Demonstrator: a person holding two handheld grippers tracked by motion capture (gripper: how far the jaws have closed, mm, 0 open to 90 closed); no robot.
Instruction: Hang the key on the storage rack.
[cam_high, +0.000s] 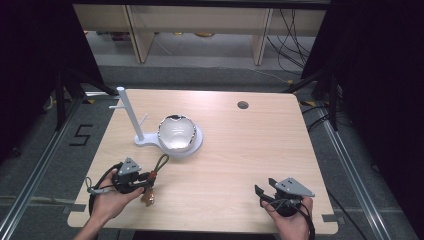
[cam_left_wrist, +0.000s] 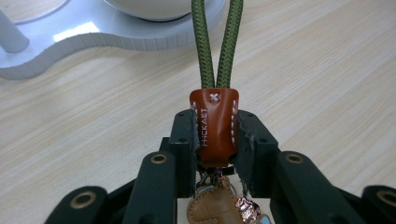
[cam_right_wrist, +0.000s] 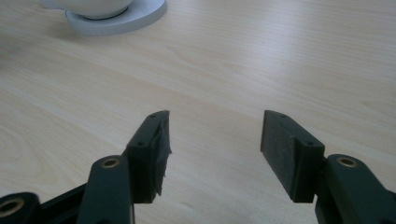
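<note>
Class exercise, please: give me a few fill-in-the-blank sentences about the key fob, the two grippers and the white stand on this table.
1. The left gripper is shut on the brown leather tab of the ____.
2. The cord loop on that tab is ____ in colour.
3. The right gripper has its jaws ____, with nothing between them.
4. The white stand carries a shiny ____ on its base.

Missing words: key fob; green; open; bowl

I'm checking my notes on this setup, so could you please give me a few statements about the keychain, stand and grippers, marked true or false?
1. The left gripper is shut on the keychain. True.
2. The right gripper holds a spoon. False: it is open and holds nothing.
3. The keychain's green cord loop hangs on the white stand. False: it points toward the stand's base, not hung.
4. A white bowl sits on the stand's base. True.
</note>
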